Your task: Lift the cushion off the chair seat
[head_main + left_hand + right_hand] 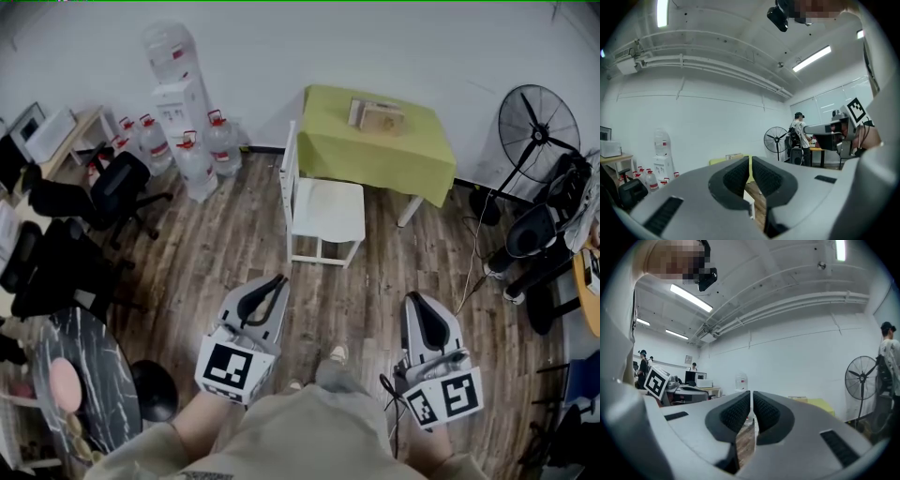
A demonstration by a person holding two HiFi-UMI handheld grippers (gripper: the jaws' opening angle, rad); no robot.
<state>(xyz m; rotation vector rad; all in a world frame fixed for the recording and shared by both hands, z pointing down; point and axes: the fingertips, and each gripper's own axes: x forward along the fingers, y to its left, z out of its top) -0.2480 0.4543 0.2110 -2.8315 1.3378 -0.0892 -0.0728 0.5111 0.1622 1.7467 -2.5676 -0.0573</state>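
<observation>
- Nearest me: left gripper (278,281) and right gripper (418,300), both clenched tight on nothing, held level side by side and pointing forward over the wood floor (216,253).
- The cushion (330,208) lies flat on the white chair (290,178) seat, well apart from both claws, ahead and between them, nearer the left one's line.
- Just behind the chair there's a green-covered table (375,155).

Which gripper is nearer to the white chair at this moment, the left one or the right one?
Left. The left gripper is in front of the white chair, slightly left; the right gripper is farther out, to the chair's front right.
</observation>
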